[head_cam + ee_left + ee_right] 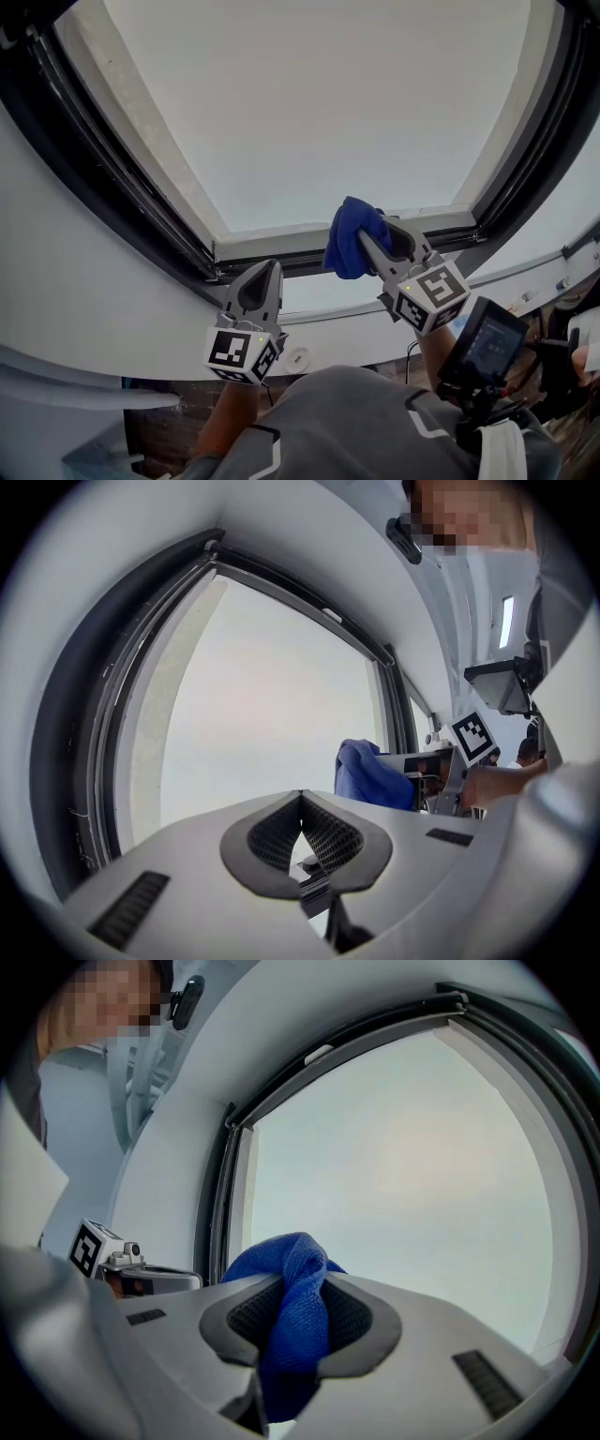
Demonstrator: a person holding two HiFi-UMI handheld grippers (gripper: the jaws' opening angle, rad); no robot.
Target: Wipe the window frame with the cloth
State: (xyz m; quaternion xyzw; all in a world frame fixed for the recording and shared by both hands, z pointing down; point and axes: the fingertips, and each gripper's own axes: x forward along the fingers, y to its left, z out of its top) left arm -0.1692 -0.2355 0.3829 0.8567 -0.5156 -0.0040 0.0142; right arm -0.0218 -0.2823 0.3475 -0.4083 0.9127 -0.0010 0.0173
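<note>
1. The right gripper (380, 236) was clamped on the blue cloth (347, 246). A bunched fold poked out past its tips, at the middle of the lower rail of the window frame (272, 246). Whether the cloth touched the rail could not be told.
2. The left gripper (269, 274) had its jaws together on nothing, nearer the rail's left corner.
3. A good wipe probably needed the soft bunch, not the hard tips, pressed on the rail and drawn steadily toward a corner.
4. The dark track beside the rail likely needed its own pass.
</note>
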